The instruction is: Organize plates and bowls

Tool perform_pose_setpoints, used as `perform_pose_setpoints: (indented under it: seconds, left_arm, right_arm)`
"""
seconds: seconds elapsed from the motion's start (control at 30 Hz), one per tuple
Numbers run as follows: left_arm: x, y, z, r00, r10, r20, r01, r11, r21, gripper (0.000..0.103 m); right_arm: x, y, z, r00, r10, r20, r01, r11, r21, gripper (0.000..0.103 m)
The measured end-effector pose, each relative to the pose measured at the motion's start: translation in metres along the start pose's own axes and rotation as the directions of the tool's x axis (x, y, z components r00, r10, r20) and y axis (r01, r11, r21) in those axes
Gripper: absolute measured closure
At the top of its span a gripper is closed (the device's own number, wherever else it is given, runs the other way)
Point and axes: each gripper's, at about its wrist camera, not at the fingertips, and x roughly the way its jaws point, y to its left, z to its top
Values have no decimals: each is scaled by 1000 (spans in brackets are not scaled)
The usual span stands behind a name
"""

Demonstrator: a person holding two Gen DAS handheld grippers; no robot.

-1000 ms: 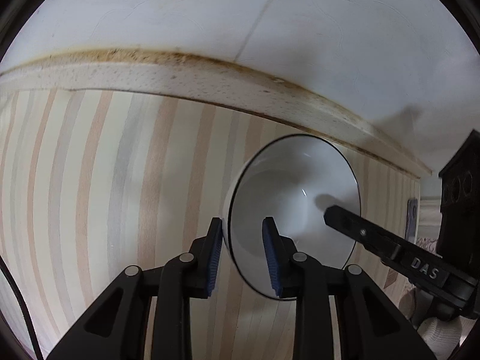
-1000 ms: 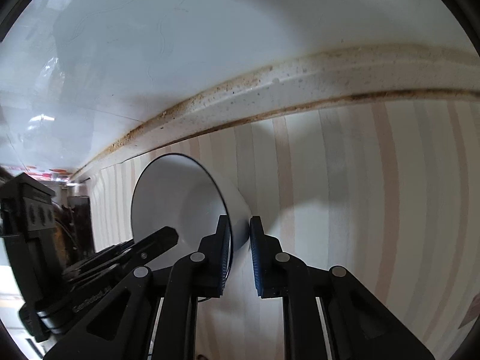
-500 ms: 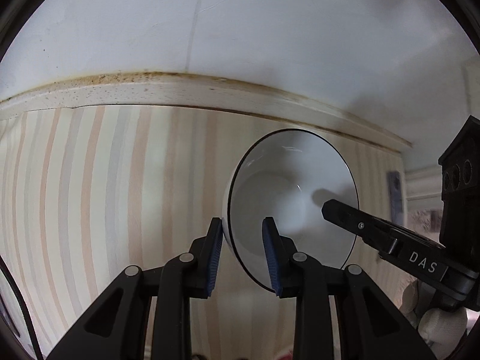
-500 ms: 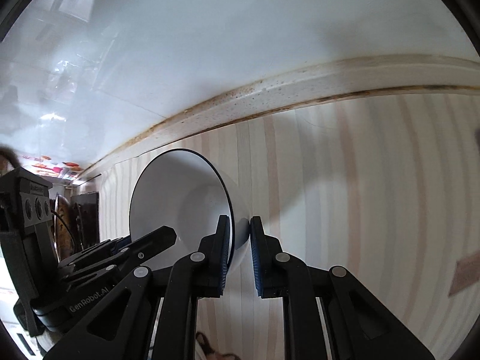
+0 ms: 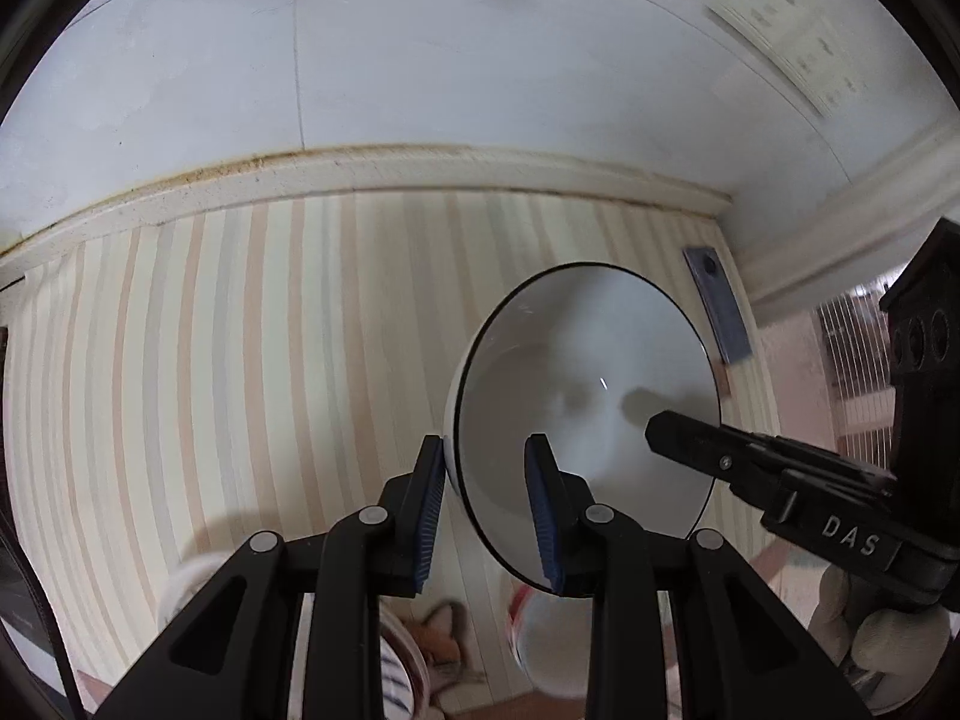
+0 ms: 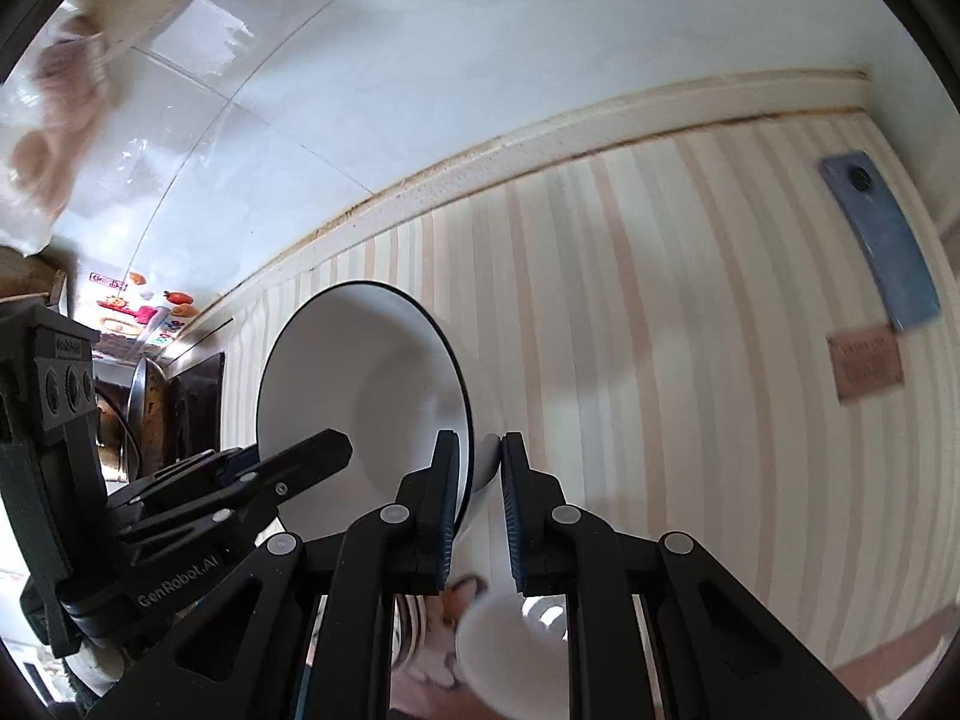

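Observation:
A white bowl (image 5: 588, 396) with a thin dark rim is held in the air, tipped on its side in front of striped wallpaper. My left gripper (image 5: 485, 468) is shut on its near rim, one pad outside the wall and one inside. In the right wrist view the same bowl (image 6: 360, 384) opens to the left, and my right gripper (image 6: 480, 456) is shut on the opposite rim. Each gripper shows in the other's view: the right gripper (image 5: 690, 438) reaches into the bowl from the right, the left gripper (image 6: 312, 456) from the left.
Below the held bowl lie other dishes, blurred: a white bowl (image 6: 516, 654), a red-rimmed bowl (image 5: 552, 642) and a striped dish (image 5: 402, 660). A blue-grey wall plate (image 6: 879, 240) and a tan label (image 6: 864, 360) are on the wallpaper. Pans (image 6: 144, 414) hang at far left.
Both cameras have tilted downward with the bowl, so the ceiling moulding has risen in view and dishes below have appeared. Both grippers kept their hold on the bowl.

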Motion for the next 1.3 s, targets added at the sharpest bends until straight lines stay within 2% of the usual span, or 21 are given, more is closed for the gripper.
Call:
perform_pose_setpoints:
  seconds: [0.37, 0.53, 0.7, 0.9, 1.3]
  left_arm:
    - [0, -41, -68, 998, -19, -62, 24, 997, 71, 78]
    - [7, -52, -88, 996, -15, -89, 23, 996, 88, 78]
    - [26, -55, -101, 992, 31, -121, -19, 995, 102, 78]
    - [43, -48, -106, 987, 45, -151, -33, 996, 84, 78]
    - [54, -52, -108, 986, 75, -147, -59, 992, 108, 79]
  right_arm:
    - [-31, -39, -95, 999, -25, -21, 26, 997, 70, 87]
    - [-29, -55, -117, 999, -22, -43, 26, 994, 104, 87]
    - [-11, -59, -125, 995, -43, -93, 52, 994, 99, 87]
    - [7, -64, -129, 988, -57, -142, 70, 994, 87, 87]
    - [14, -60, -122, 977, -118, -176, 128, 991, 45, 87]
